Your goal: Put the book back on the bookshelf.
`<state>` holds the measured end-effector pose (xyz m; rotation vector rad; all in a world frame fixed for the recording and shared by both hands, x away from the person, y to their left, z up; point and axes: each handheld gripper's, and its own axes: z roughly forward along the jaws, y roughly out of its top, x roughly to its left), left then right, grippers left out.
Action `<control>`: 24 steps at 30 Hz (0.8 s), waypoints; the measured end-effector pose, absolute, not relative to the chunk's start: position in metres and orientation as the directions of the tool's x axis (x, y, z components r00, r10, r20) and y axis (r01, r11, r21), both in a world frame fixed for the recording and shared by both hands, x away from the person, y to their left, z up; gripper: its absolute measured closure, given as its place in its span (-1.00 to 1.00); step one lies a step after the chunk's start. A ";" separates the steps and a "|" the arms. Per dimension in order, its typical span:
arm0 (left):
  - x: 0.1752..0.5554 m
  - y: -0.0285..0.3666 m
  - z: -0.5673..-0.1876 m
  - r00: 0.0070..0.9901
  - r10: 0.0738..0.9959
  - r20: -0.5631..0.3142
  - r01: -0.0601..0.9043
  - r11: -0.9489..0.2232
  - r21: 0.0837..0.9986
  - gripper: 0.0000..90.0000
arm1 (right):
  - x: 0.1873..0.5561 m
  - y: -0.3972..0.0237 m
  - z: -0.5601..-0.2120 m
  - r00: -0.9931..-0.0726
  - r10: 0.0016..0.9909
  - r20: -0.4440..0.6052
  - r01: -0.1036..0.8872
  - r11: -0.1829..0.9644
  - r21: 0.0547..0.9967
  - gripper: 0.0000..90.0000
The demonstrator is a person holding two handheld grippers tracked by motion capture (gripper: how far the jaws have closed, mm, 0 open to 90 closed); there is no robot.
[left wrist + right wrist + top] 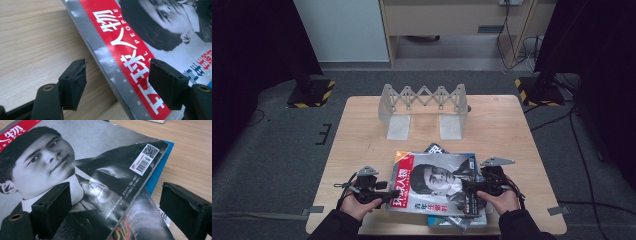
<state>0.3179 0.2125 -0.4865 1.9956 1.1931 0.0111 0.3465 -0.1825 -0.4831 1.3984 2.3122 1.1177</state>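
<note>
Red-banded magazine (434, 182) lies between our tools | left tool (117, 82) gapes astride its spine edge | right tool (115, 207) gapes over opposite edge | left nearer.

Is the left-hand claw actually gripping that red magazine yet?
Apart. In the left gripper view the left gripper has its jaws wide open astride the red magazine spine edge, and bare gaps show on both sides of it.
</note>
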 end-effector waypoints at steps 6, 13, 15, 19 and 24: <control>0.317 0.207 -0.490 0.568 0.722 -0.395 0.750 -0.257 0.609 -0.39 | 0.347 -0.180 -0.486 -0.532 0.822 0.203 0.666 0.258 0.700 -0.79; 0.319 0.204 -0.495 0.548 0.705 -0.450 0.780 -0.238 0.578 -0.45 | 0.347 -0.180 -0.487 -0.529 0.822 0.210 0.666 0.249 0.704 -0.79; 0.320 0.204 -0.497 0.544 0.694 -0.471 0.789 -0.232 0.569 -0.47 | 0.347 -0.180 -0.488 -0.528 0.822 0.214 0.668 0.246 0.702 -0.81; 0.322 0.202 -0.499 0.537 0.678 -0.501 0.802 -0.225 0.554 -0.47 | 0.347 -0.178 -0.488 -0.525 0.822 0.220 0.673 0.243 0.699 -0.82; 0.324 0.200 -0.503 0.510 0.656 -0.556 0.829 -0.204 0.521 -0.45 | 0.347 -0.178 -0.489 -0.528 0.822 0.214 0.666 0.245 0.705 -0.83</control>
